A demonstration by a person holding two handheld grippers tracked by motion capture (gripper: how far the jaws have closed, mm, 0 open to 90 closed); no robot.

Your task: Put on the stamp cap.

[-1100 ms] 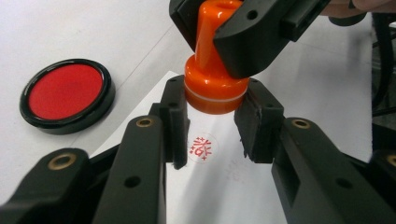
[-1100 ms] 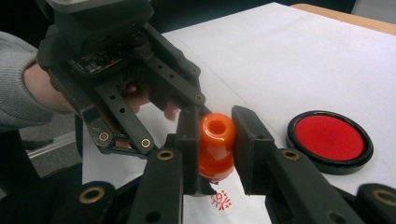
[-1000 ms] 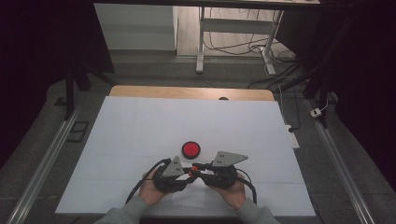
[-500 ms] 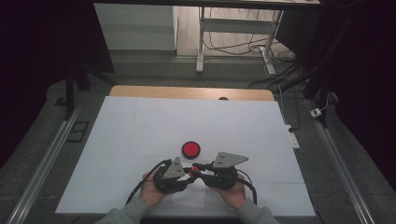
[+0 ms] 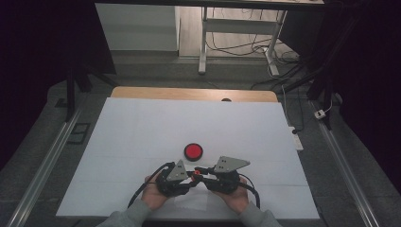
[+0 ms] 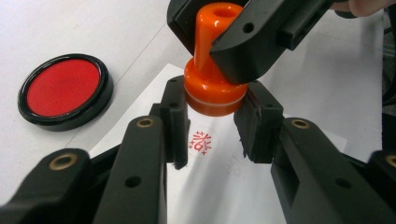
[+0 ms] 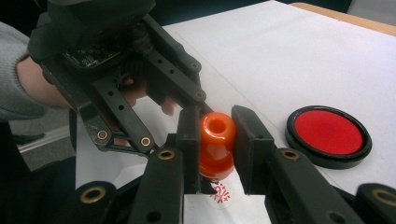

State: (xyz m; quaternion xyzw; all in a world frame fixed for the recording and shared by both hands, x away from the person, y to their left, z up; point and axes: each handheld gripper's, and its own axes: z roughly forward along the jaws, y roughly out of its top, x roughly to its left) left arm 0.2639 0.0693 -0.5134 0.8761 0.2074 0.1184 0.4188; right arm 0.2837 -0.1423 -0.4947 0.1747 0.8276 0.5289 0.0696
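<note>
Orange stamp clamped twice over: base pinched in left claw, handle pinched in right claw, both closed tight on it. Held just above white paper slip near front edge of counter, red print already showing beneath. Nothing shifted against a second ago: same hover, same grips, ink pad lying untouched nearby. Reads as printing done; probably only setting down left.

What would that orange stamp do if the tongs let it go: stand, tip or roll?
The orange stamp would probably stand, since its base is broad and flat. Nudged high on its narrow neck, it might tip. Lying on its side, its round body would likely roll. The glossy plastic looks hard and a bit slippery.
</note>
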